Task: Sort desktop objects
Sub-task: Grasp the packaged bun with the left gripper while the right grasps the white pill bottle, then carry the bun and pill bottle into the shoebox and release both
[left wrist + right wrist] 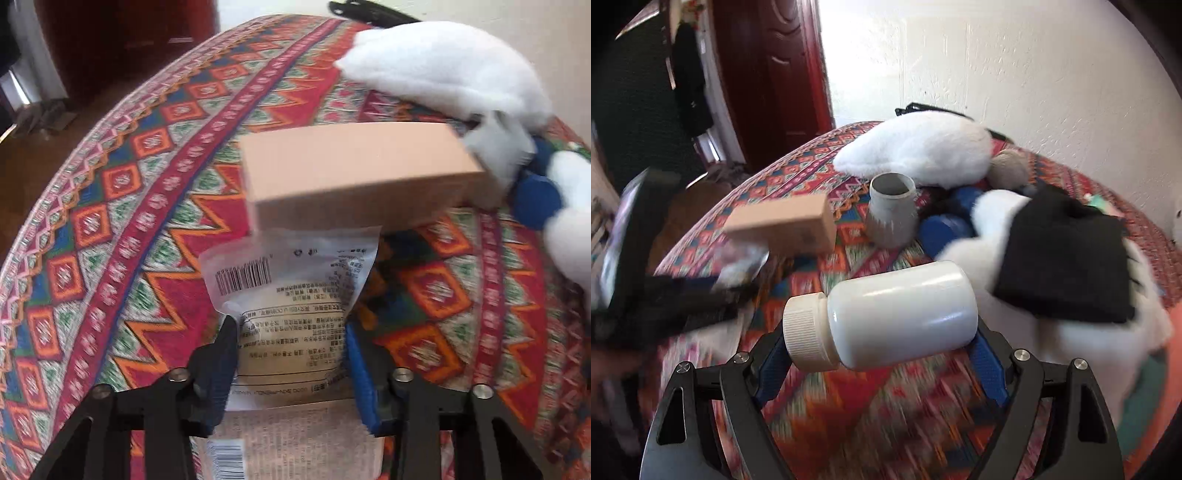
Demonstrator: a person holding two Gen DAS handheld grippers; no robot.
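My left gripper [291,343] is shut on a clear plastic packet [295,280] with a barcode and printed label; its blue pads press the packet's two sides. A tan cardboard box [354,173] lies just beyond the packet and covers its far edge. My right gripper [882,350] is shut on a white plastic bottle [901,314] that lies sideways between the fingers, ribbed cap to the left, above the patterned tablecloth [849,406]. In the right wrist view the box [783,225] sits at the left, with the left gripper a dark blur below it.
A white plush toy [916,147] lies at the table's far side, a grey flared cup [892,210] in front of it. Blue cylinders [945,229], more white plush and a black cloth [1063,258] crowd the right. The table edge curves along the left [55,221]; a dark red door stands beyond.
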